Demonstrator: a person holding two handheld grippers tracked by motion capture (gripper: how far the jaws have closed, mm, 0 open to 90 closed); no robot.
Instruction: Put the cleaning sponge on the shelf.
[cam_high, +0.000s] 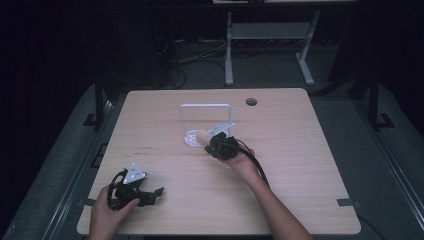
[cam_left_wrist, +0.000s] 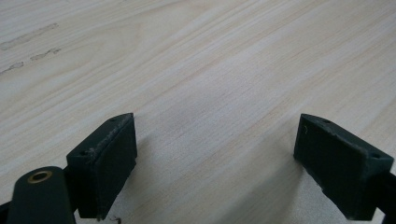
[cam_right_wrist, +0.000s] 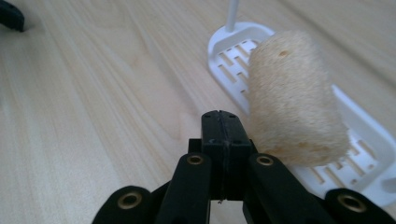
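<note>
A beige cylindrical loofah sponge (cam_right_wrist: 292, 98) lies on the slotted base of a white plastic rack (cam_right_wrist: 373, 135). In the high view the sponge (cam_high: 201, 135) sits at the rack's base (cam_high: 190, 140) near the table's middle. My right gripper (cam_right_wrist: 223, 135) is shut with nothing between its jaws; its tip sits right beside the sponge's near end, and I cannot tell whether they touch. In the high view the right gripper (cam_high: 212, 142) reaches the rack from the right. My left gripper (cam_left_wrist: 215, 140) rests open on bare wood, at the front left (cam_high: 156, 194) of the table.
The rack's tall white wire frame (cam_high: 205, 106) rises behind its base. A round cable hole (cam_high: 251, 102) sits near the table's (cam_high: 300, 165) far edge. A tip of the left gripper (cam_right_wrist: 11, 14) shows far off in the right gripper view. Dark floor and a desk frame lie beyond.
</note>
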